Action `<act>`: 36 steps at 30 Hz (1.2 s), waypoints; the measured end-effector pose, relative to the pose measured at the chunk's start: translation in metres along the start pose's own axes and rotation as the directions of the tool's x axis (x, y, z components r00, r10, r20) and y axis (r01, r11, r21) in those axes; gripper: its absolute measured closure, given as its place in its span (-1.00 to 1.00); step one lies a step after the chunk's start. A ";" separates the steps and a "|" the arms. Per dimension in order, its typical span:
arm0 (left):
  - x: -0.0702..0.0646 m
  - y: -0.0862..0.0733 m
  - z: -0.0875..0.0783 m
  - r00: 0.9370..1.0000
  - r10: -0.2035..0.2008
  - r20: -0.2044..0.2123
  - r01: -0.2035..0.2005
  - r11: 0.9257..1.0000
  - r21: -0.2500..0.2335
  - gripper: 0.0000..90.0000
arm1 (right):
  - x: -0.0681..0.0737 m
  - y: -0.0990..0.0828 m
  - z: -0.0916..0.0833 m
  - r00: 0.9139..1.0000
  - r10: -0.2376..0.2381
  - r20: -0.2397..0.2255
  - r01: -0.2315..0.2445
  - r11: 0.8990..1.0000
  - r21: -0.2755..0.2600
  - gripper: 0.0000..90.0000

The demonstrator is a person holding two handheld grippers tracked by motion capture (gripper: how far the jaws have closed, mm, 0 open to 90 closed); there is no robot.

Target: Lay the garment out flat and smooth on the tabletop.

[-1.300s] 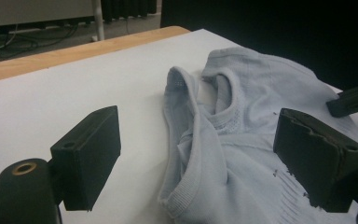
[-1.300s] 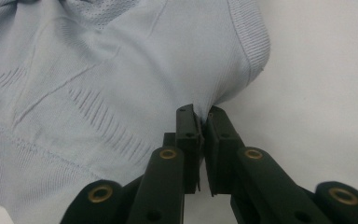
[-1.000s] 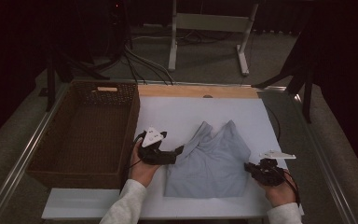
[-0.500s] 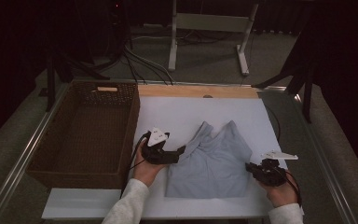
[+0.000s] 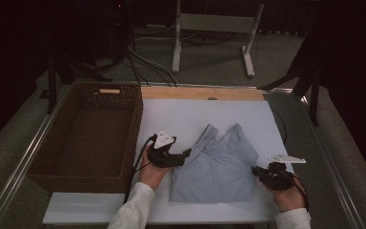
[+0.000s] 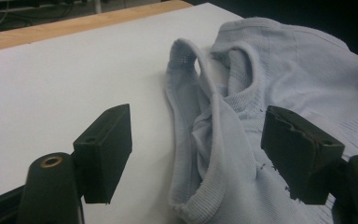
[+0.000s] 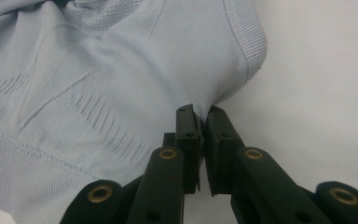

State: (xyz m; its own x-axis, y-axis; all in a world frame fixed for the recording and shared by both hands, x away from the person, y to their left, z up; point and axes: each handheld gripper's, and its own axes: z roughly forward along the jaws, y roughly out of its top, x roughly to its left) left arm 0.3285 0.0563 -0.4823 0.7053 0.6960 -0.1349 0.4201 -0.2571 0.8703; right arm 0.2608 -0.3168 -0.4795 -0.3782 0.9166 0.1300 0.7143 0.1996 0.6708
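Light-blue knit top (image 5: 214, 167) lying on the white bench (image 5: 190, 114). Right gripper (image 7: 204, 122) pinches its edge; left gripper (image 6: 196, 154), jaws spread and just closing, straddles a fold.

Right gripper (image 7: 204, 122) pinching the hem of the pale blue top (image 7: 98, 84); white table (image 7: 326, 93) lies right of the top.

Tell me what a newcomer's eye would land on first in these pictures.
First, the pale blue knit top spread on the white table between the two hands. The right gripper is shut on its edge, while the left gripper straddles the other edge; its jaws have just been closing, with fabric between them but the pads not yet pressing. A brown wicker basket stands at the table's left.
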 end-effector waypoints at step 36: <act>-0.002 0.005 0.004 0.994 0.033 0.100 -0.041 0.996 0.080 0.94 | -0.001 0.001 -0.002 1.000 0.002 -0.008 -0.002 1.000 -0.015 0.90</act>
State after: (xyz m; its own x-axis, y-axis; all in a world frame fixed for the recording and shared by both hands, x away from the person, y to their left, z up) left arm 0.3311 0.0512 -0.4797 0.7726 0.6163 -0.1528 0.4348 -0.3380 0.8347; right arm 0.2604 -0.3180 -0.4770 -0.3816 0.9140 0.1376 0.7064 0.1924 0.6811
